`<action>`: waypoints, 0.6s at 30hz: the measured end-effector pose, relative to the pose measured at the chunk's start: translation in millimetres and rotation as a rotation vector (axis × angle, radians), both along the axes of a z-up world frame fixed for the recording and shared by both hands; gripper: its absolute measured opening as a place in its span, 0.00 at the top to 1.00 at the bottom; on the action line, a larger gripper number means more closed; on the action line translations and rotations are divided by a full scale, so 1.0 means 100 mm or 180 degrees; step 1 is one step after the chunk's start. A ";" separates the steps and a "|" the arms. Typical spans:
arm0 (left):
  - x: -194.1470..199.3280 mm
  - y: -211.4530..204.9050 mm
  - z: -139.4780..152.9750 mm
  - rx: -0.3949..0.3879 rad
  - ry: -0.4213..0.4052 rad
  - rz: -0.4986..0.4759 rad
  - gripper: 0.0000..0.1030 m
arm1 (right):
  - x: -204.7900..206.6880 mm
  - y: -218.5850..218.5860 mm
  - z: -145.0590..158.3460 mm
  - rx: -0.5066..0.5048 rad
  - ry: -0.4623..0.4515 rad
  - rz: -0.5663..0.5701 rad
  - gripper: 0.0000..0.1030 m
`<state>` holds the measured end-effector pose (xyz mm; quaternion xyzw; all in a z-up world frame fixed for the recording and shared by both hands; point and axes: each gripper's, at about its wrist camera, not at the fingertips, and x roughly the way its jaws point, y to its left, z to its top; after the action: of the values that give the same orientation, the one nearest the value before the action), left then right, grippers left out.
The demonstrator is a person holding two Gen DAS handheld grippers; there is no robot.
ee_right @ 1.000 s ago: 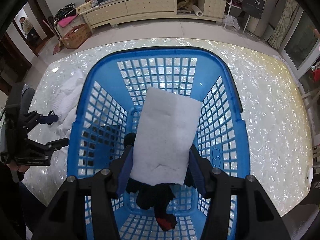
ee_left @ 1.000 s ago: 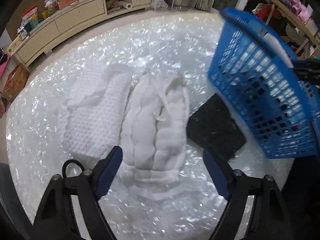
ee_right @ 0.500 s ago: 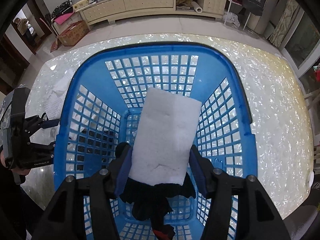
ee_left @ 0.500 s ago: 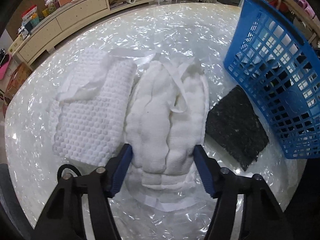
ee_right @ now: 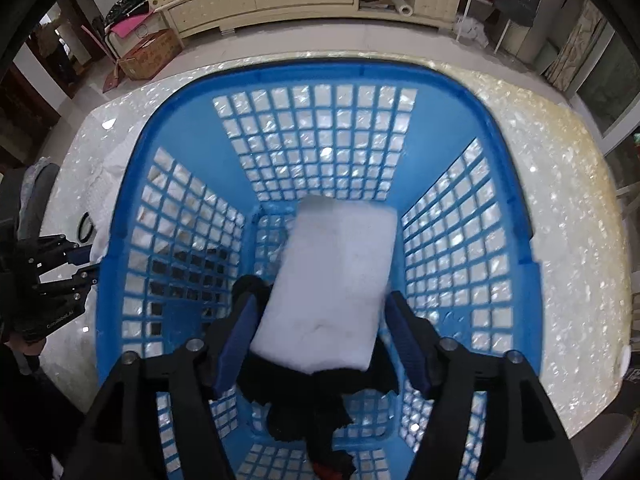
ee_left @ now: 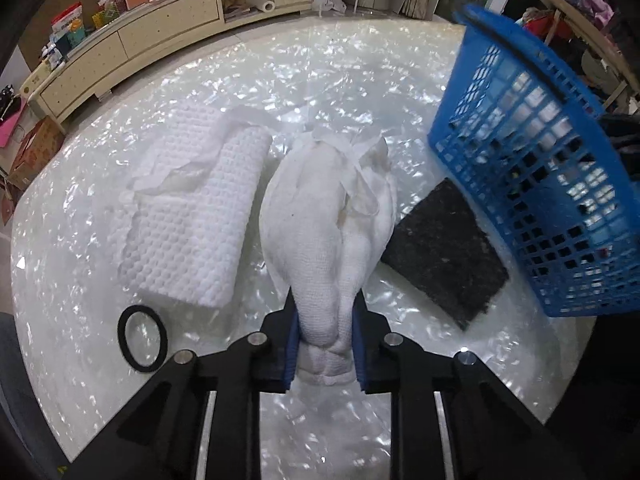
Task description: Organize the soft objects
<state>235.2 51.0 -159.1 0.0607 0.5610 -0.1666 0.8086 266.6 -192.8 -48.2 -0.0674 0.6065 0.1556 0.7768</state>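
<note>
The left tool (ee_left: 325, 344) squeezes one end of the white towel (ee_left: 326, 216), beside the blue basket (ee_left: 532, 184). The loose end may drag or slip. The right tool (ee_right: 320, 332) is wide, and the white pad (ee_right: 332, 280) falls into the basket.

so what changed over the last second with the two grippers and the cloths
The left gripper came down and closed on the near end of the bunched white cotton cloth, now pinched between its fingers. The right gripper let go: the white rectangular foam sponge sits loose, tilted, inside the blue plastic basket. The white waffle towel and dark scouring pad stayed put.
</note>
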 end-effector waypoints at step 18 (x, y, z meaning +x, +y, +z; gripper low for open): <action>-0.71 -0.08 0.92 -0.0152 -0.0414 -0.0016 0.80 | -0.76 -0.32 0.55 -0.0011 -0.0353 0.0007 0.00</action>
<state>163.8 42.8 -66.8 0.0535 0.5030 -0.1776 0.8442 190.2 -224.8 6.5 -0.0779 0.5627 0.1515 0.8089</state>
